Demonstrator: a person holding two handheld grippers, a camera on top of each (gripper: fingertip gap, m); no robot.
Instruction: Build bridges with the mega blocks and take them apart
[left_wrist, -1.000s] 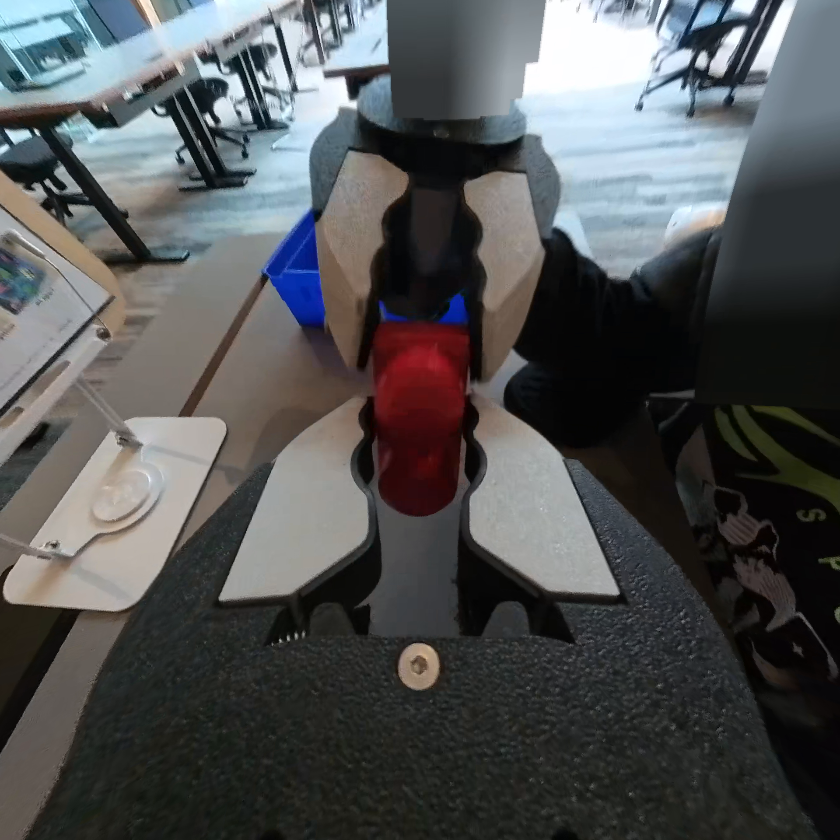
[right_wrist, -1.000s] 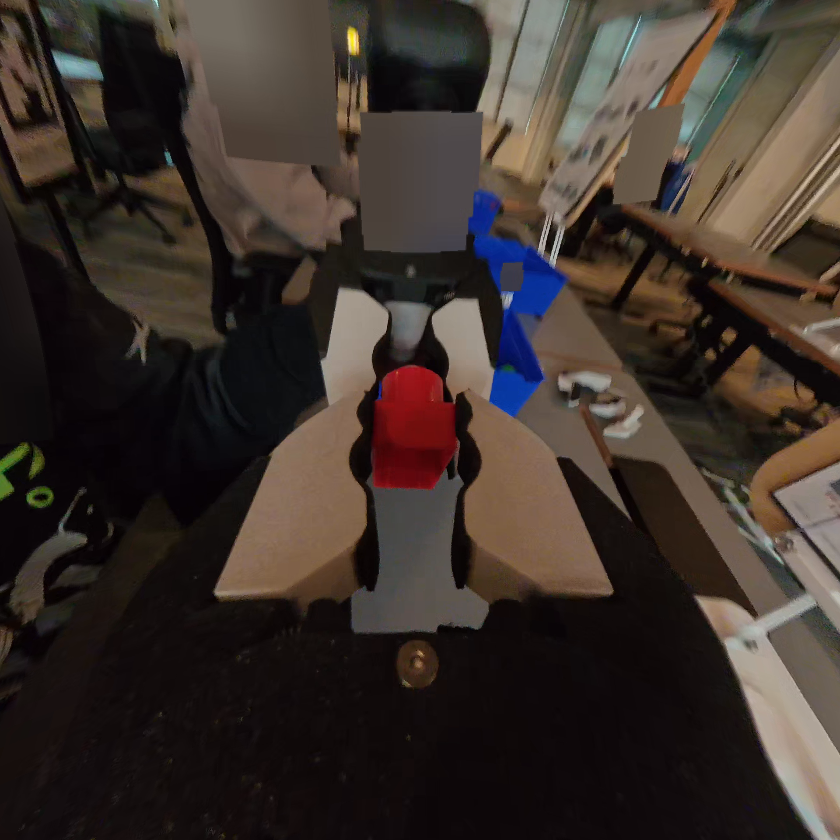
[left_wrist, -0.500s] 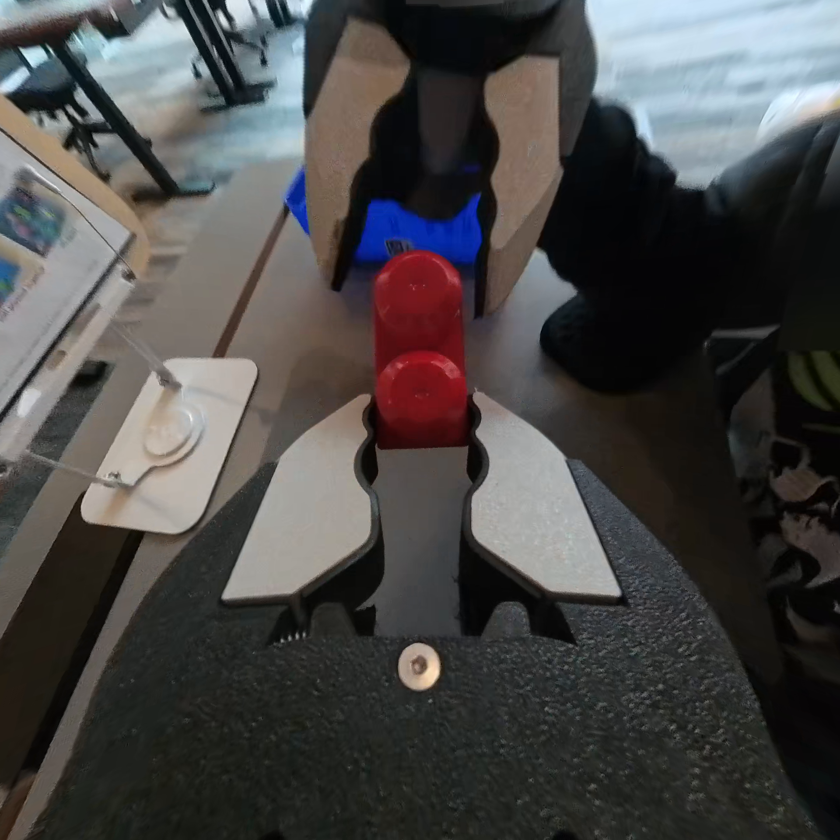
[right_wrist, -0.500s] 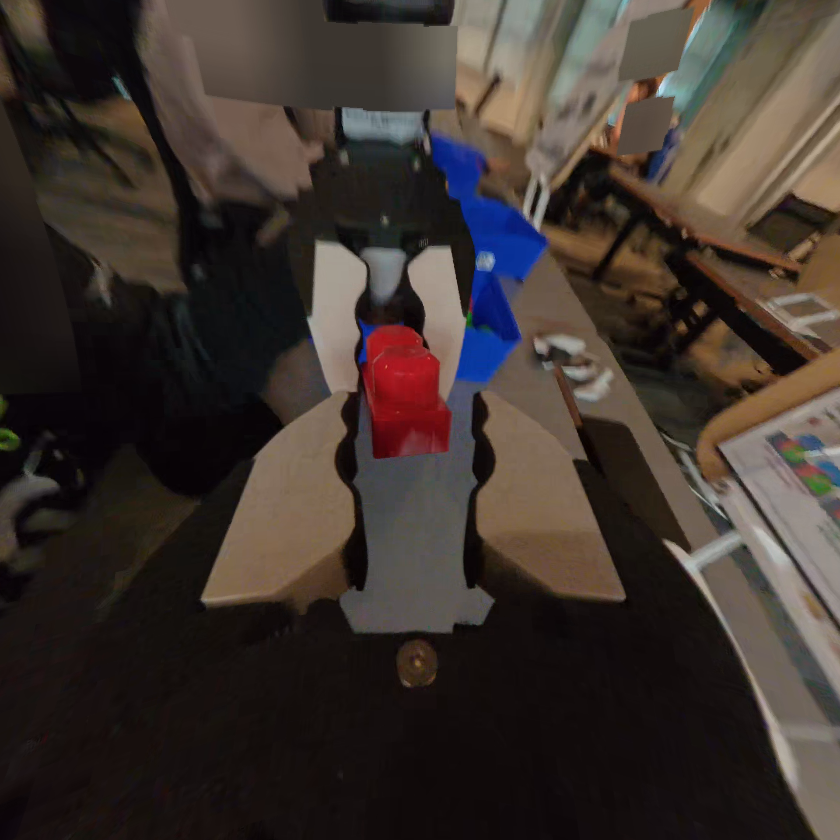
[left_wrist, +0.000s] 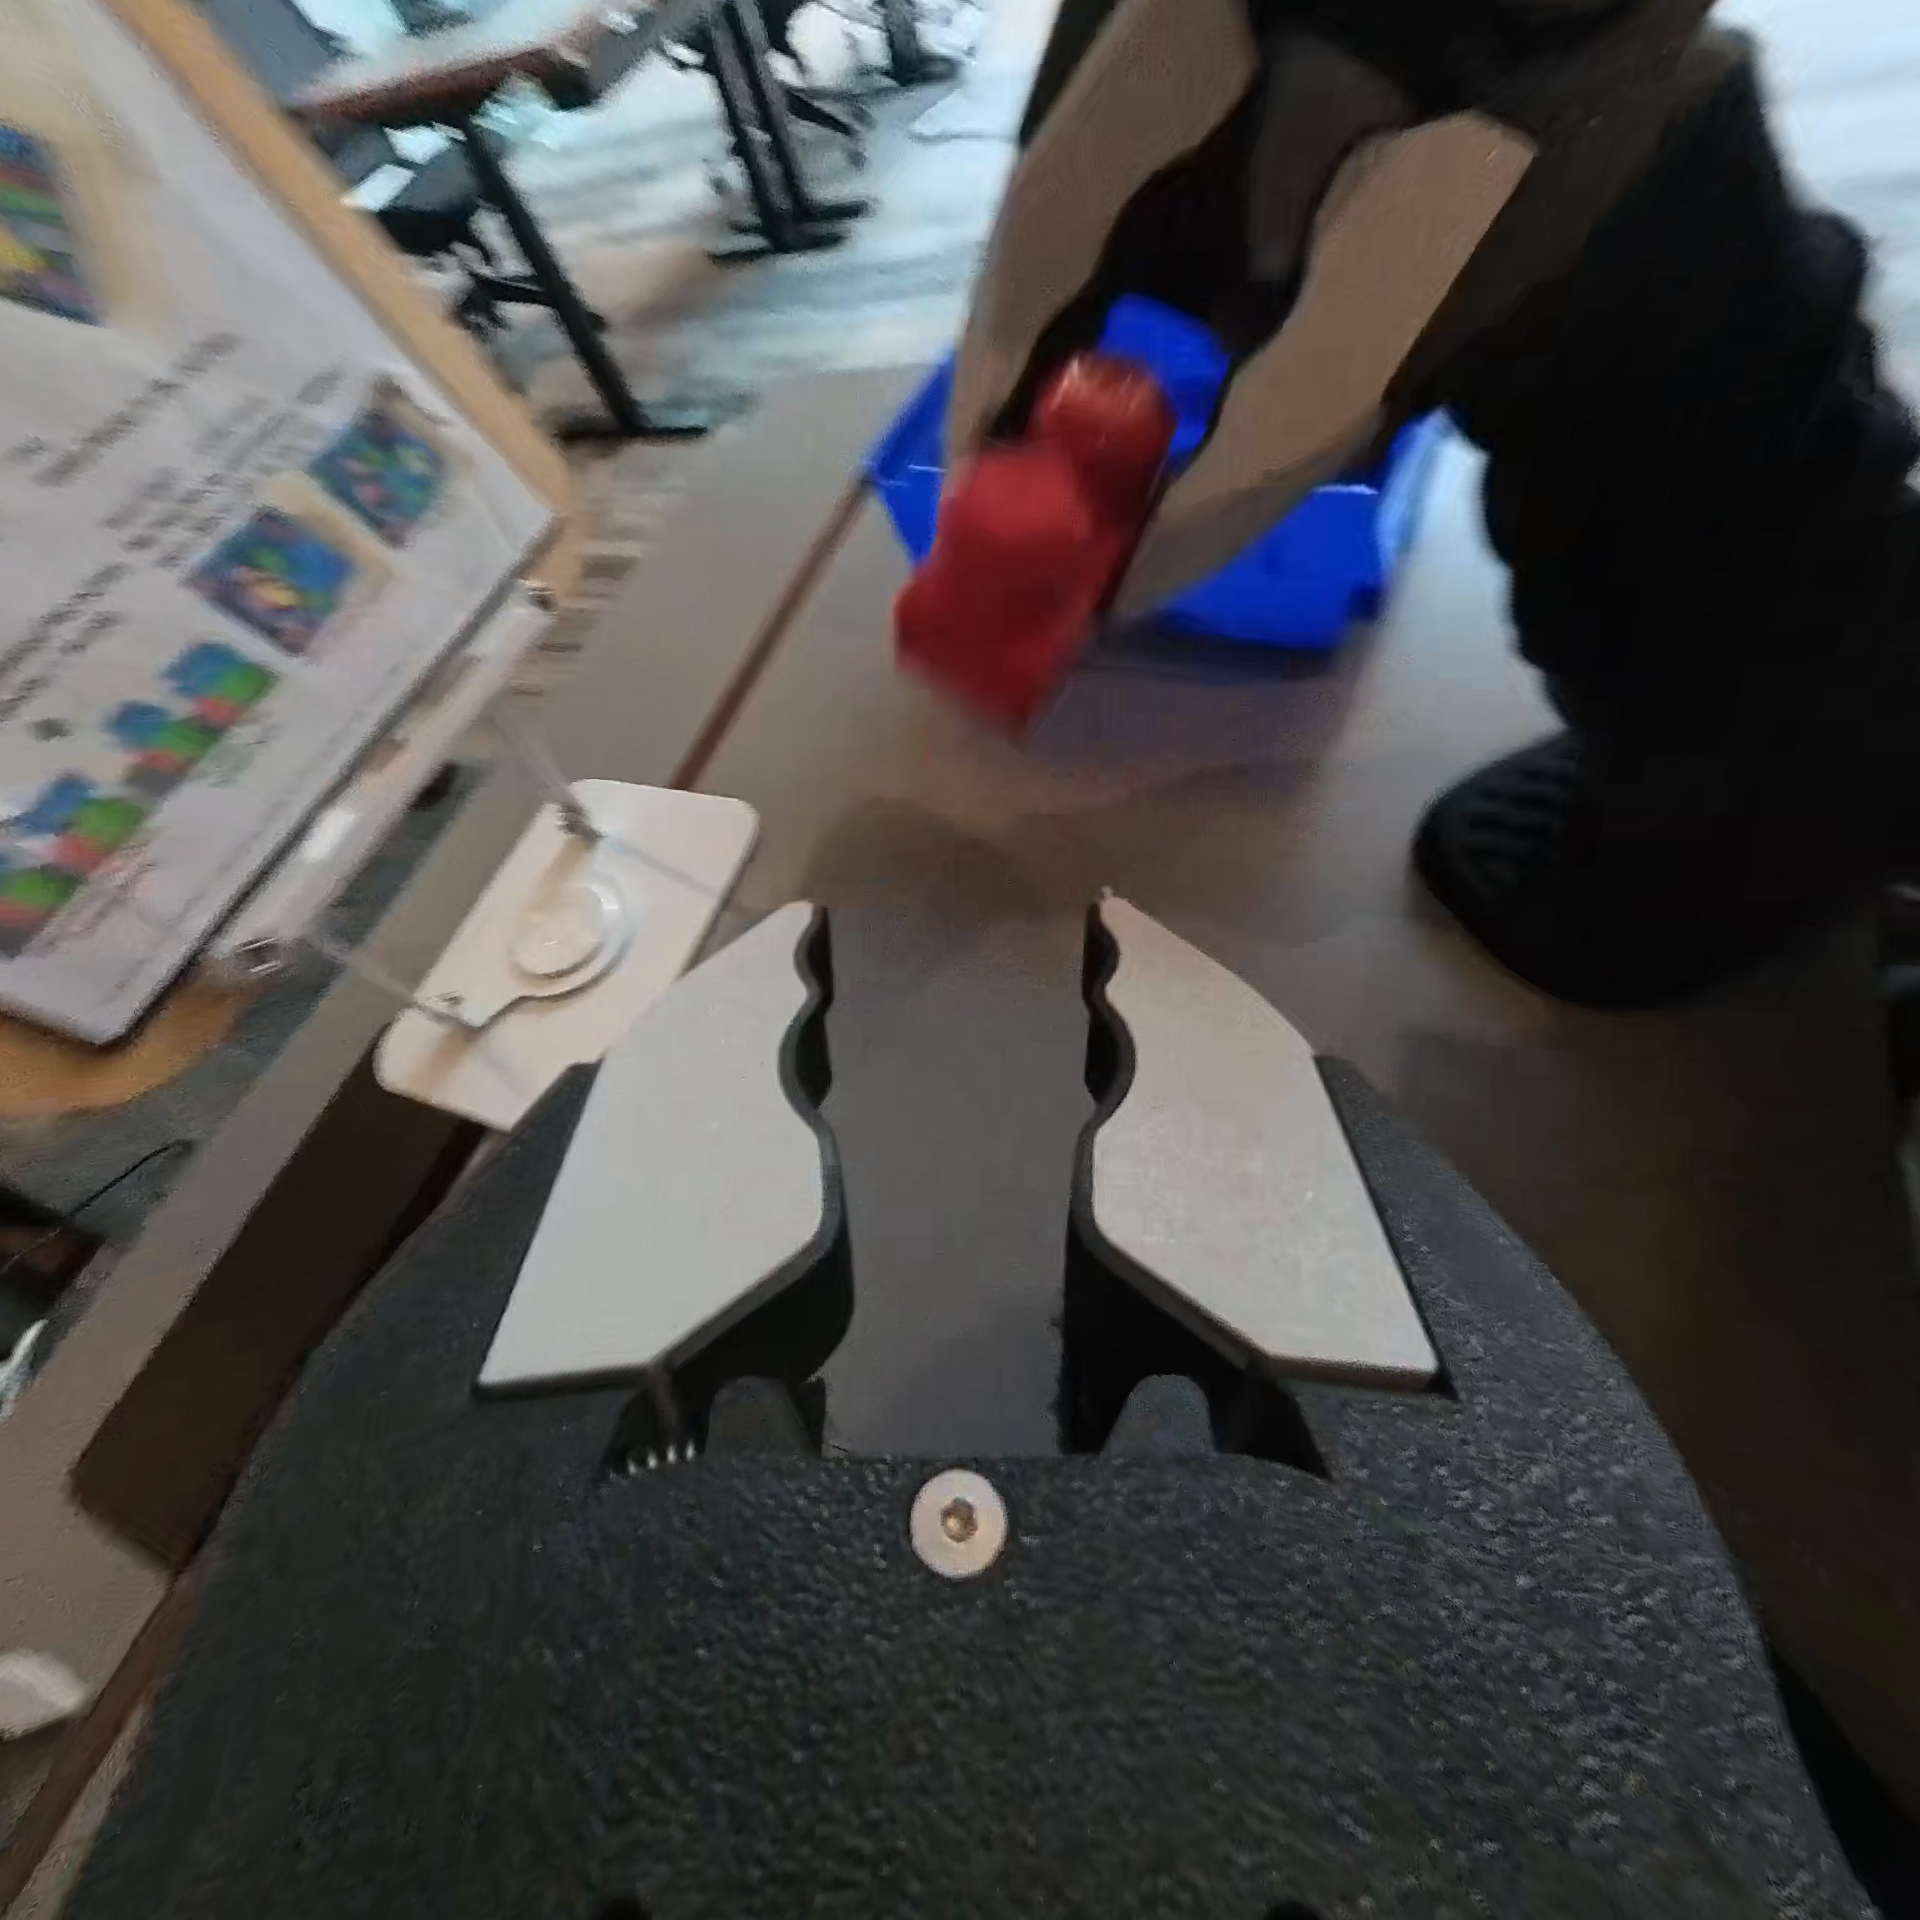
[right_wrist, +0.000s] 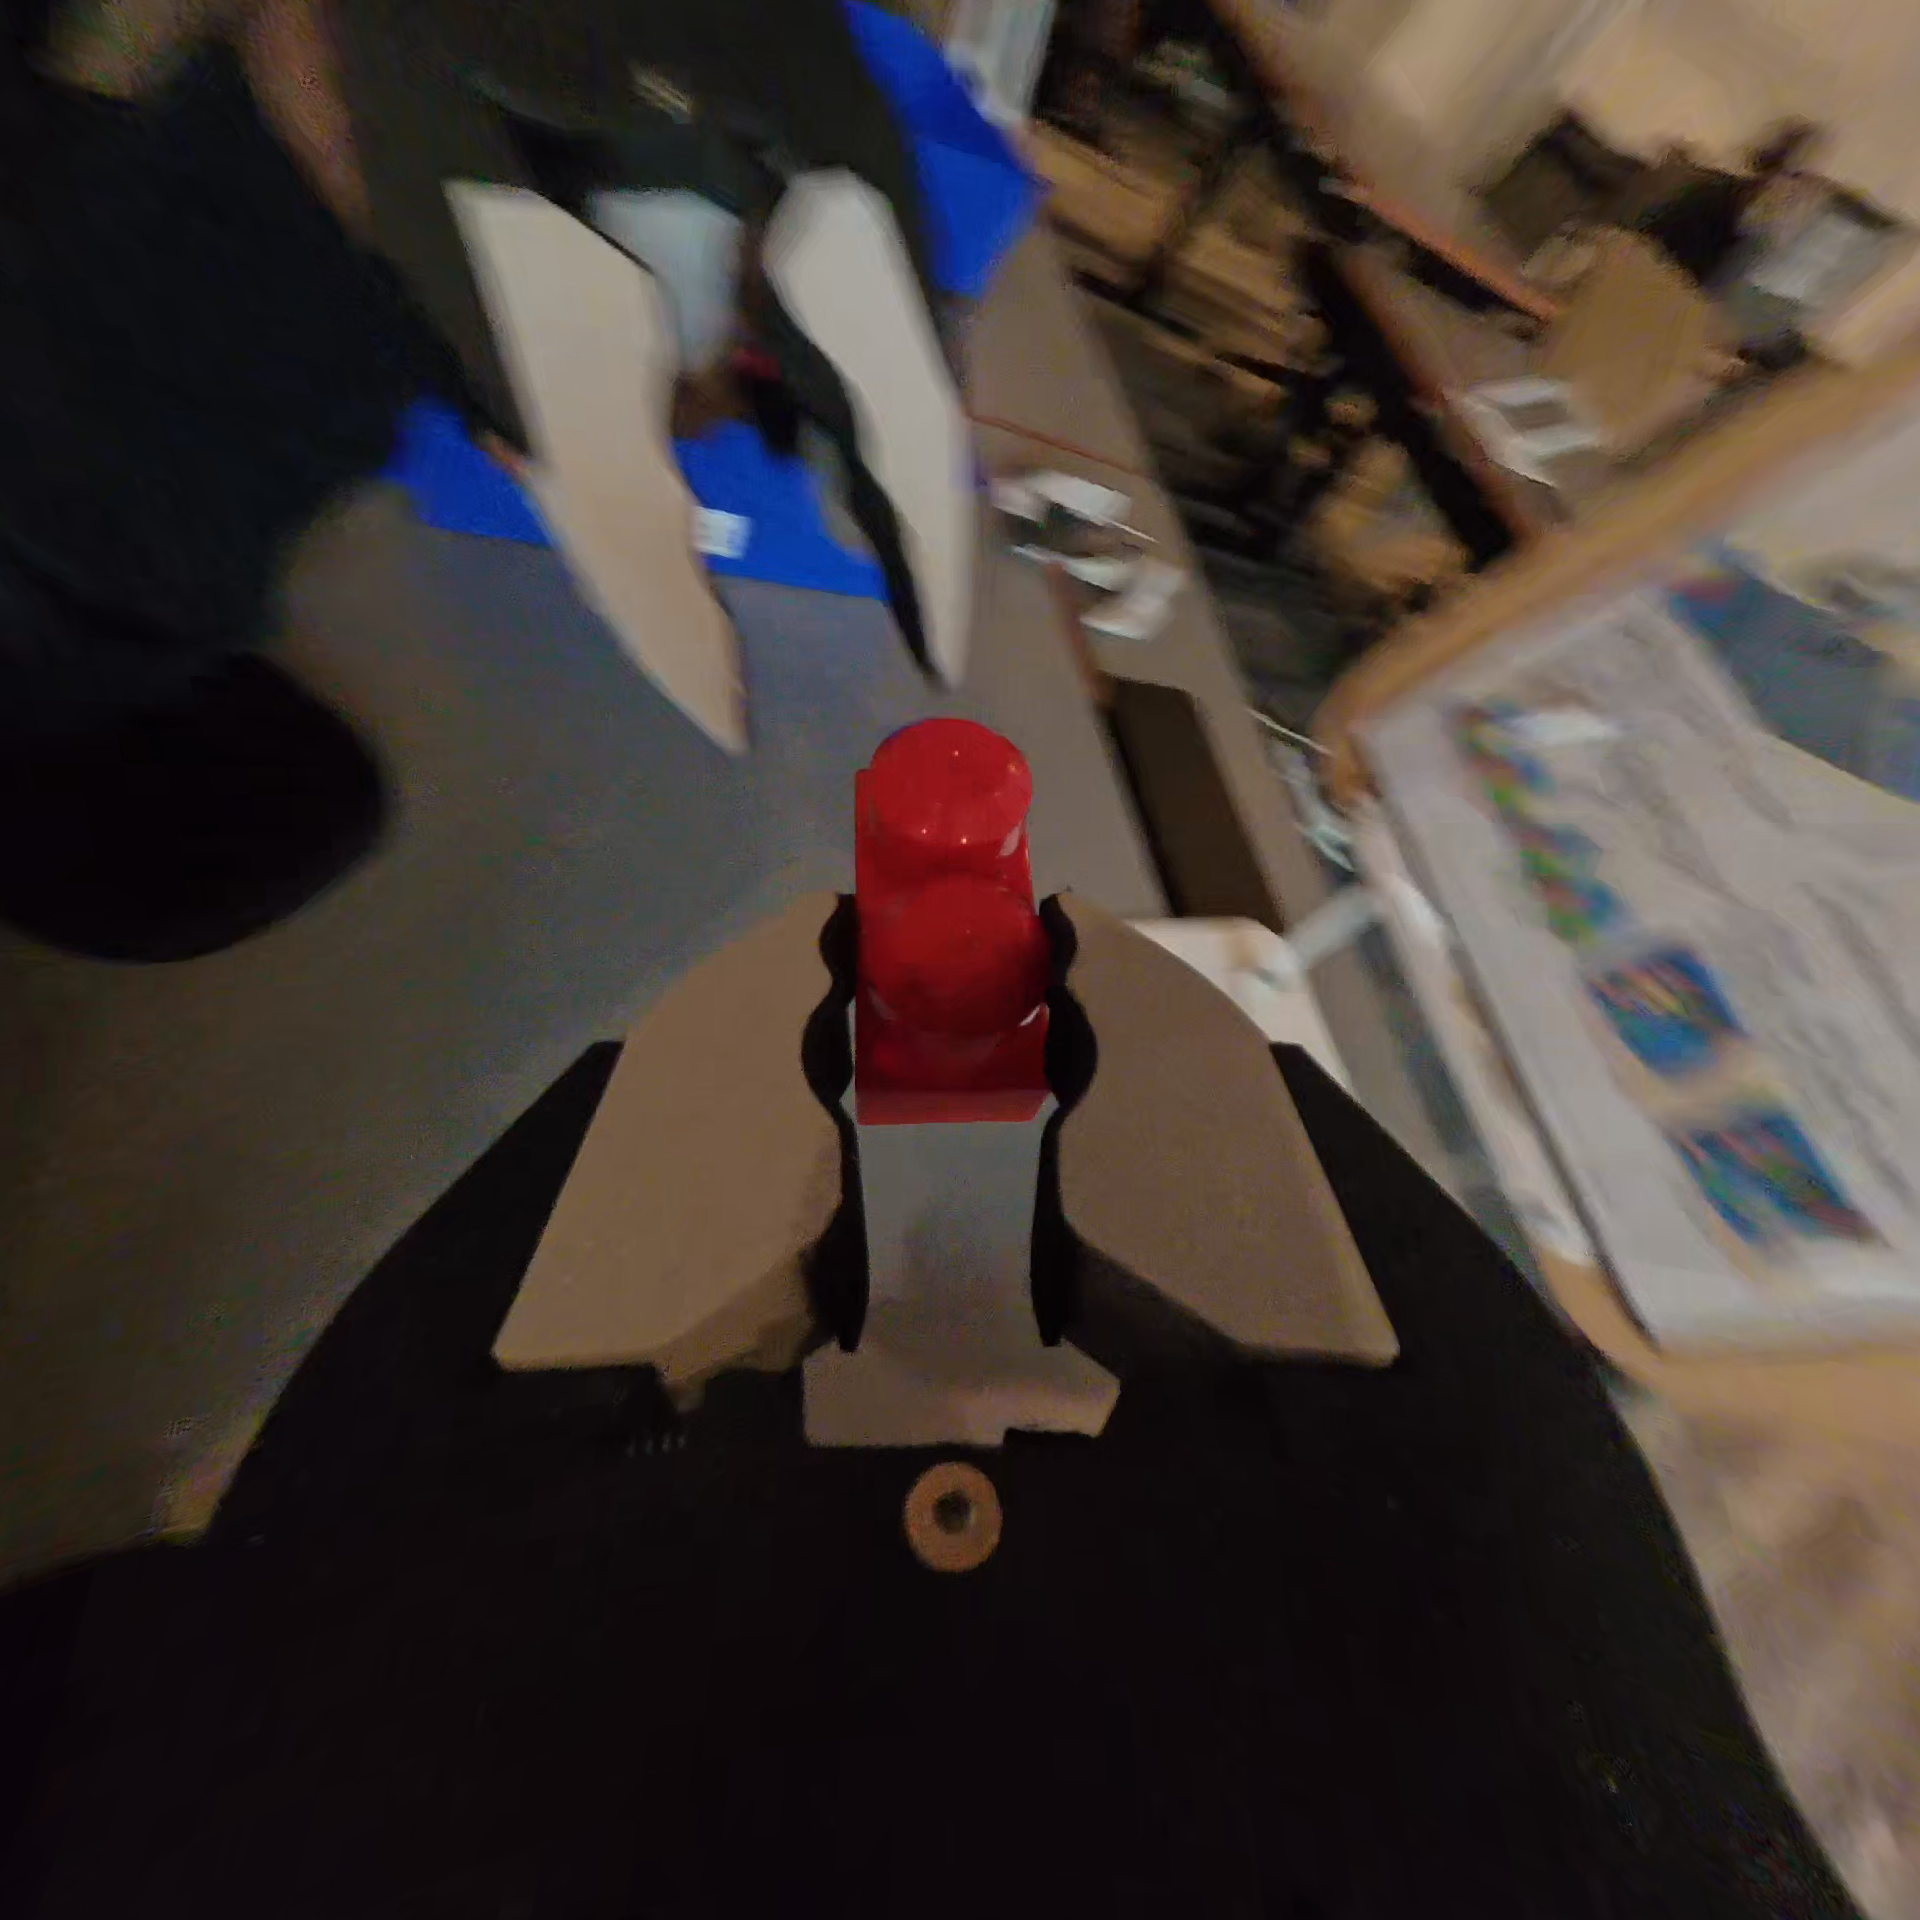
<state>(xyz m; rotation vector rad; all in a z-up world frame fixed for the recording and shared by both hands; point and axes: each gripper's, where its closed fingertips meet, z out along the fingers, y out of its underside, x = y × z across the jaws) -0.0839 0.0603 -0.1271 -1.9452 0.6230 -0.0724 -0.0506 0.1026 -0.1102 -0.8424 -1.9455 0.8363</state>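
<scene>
Gripping a red two-stud mega block (right_wrist: 951, 935), the right gripper (right_wrist: 948, 914) is holding it above the grey table (right_wrist: 499, 810).
The left gripper (left_wrist: 956, 914) is hanging released and empty, facing the block, with a blue bin (left_wrist: 1288, 582) sitting behind.

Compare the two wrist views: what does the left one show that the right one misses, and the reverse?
Only the left wrist view shows the left gripper close up, open and holding nothing. Only the right wrist view shows the right gripper from behind, shut on the red block, and small white items on the table. Both show the block, a blue bin, the instruction sheet and the grey table.
</scene>
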